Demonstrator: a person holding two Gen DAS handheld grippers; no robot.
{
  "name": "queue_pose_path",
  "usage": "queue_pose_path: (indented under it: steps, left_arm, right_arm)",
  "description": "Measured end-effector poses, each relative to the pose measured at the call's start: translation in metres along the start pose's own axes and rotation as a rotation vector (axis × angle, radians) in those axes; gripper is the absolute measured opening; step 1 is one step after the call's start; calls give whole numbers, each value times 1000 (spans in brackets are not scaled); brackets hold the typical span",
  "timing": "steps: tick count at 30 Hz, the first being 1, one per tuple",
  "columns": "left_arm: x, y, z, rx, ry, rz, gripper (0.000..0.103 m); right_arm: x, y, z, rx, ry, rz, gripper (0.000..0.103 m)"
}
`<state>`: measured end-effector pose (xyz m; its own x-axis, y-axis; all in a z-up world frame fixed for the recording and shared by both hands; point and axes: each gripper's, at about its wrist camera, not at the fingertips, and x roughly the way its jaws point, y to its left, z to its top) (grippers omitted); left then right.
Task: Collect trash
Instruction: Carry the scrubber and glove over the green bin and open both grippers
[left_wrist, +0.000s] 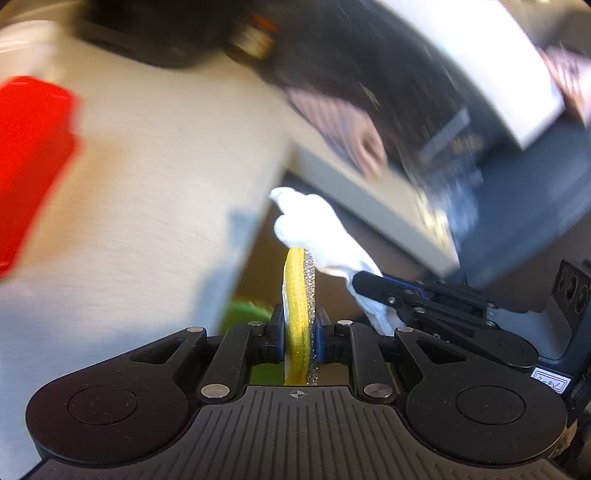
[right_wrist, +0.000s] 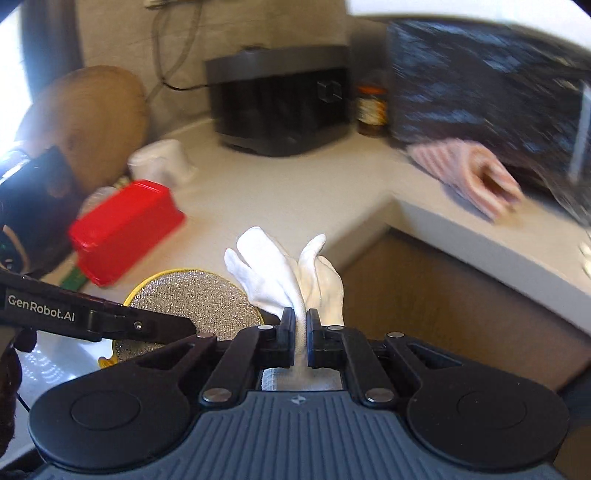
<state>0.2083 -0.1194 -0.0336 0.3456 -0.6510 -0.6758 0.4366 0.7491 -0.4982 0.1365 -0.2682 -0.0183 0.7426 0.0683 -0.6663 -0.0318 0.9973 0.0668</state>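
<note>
My left gripper is shut on a round yellow sponge with a silver scrub face, held on edge above the counter edge. In the right wrist view the sponge shows its silver face at lower left, with the left gripper's arm across it. My right gripper is shut on a white glove, whose fingers stick up past the jaws. In the left wrist view the glove hangs from the right gripper, just right of the sponge.
A red box lies on the pale counter, also at far left in the left wrist view. A black appliance, a jar, a pink glove and a wooden board are further back. A brown cabinet front is below the counter edge.
</note>
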Motion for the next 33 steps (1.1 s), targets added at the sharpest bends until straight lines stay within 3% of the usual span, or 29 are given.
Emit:
queue_pose_path:
  steps: [6, 10, 15, 22, 28, 33]
  left_arm:
    - [60, -35, -6, 124, 177, -62, 18]
    - [104, -42, -13, 146, 291, -98, 19]
    - [165, -39, -20, 205, 361, 16, 23]
    - [169, -19, -20, 126, 357, 62, 23]
    - [155, -10, -23, 93, 347, 70, 23]
    - [143, -8, -29, 91, 336, 41, 23]
  right_arm:
    - [-7, -42, -47, 155, 69, -131, 6]
    - [-4, -64, -73, 248, 118, -186, 6]
    - [7, -80, -103, 339, 169, -240, 6]
    - [13, -90, -128, 412, 218, -271, 6]
    - [42, -102, -133, 494, 271, -179, 6]
    - [90, -107, -131, 486, 344, -129, 18]
